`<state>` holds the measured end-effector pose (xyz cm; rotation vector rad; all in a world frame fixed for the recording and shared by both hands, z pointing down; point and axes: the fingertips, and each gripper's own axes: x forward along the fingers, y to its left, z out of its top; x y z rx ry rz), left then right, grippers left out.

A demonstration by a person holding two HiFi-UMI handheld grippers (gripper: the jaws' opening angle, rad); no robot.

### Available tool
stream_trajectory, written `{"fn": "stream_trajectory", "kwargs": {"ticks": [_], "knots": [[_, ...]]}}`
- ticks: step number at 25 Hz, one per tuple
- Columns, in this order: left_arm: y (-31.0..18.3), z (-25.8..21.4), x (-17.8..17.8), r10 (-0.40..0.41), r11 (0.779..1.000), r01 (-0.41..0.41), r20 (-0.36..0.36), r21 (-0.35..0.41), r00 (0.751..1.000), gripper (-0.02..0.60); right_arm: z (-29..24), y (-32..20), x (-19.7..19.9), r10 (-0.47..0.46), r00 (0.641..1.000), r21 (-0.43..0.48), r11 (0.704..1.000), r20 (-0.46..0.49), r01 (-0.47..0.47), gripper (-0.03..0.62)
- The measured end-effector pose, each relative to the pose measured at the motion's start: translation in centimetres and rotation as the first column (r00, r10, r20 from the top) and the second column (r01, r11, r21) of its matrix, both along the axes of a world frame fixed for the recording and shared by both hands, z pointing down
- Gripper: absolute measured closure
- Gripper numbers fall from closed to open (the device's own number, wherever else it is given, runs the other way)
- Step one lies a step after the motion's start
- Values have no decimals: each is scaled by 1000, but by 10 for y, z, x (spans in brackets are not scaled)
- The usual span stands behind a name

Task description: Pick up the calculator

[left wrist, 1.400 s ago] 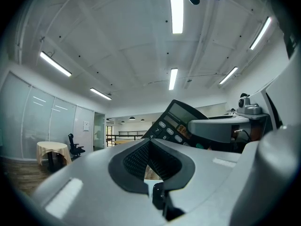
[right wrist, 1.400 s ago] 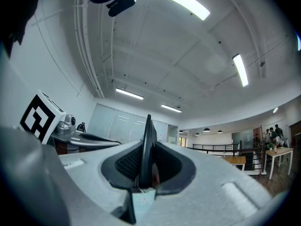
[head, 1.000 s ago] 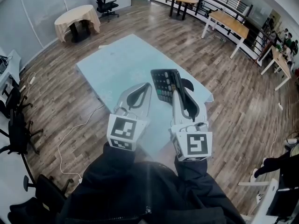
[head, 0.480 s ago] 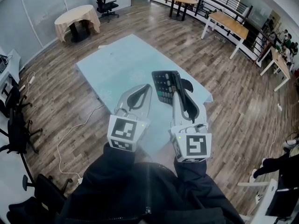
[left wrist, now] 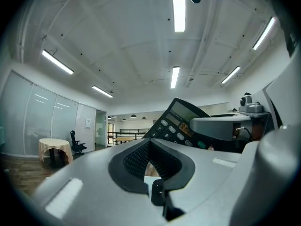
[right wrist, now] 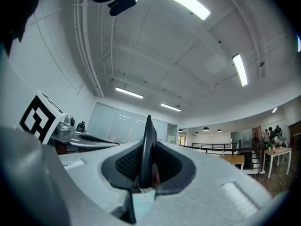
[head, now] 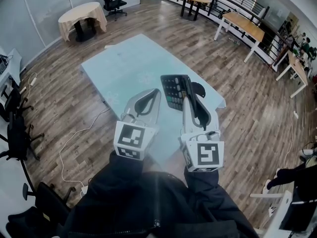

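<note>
In the head view the black calculator is lifted above the pale blue table, keys facing up. My right gripper is shut on its right edge. In the right gripper view the calculator shows edge-on, pinched between the two dark pads of the right gripper. My left gripper hovers just left of the calculator, shut, with nothing in it. In the left gripper view the left gripper has its pads together, and the calculator shows tilted off to the right, held by the other gripper.
The table's near right corner lies under the right gripper. Around the table is wooden floor, with a white cable on the left. A cloth-covered round table, wooden tables and black chairs stand farther off.
</note>
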<state>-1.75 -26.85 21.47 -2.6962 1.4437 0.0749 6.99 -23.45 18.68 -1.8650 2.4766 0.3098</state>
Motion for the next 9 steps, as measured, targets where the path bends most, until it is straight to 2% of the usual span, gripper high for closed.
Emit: {"fn": "stream_trajectory", "kwargs": {"ticks": [9], "knots": [[2, 3, -8, -3, 1000, 3, -2, 4, 1000, 584, 4, 2, -8, -18, 1000, 20, 1000, -7, 18, 528]]}}
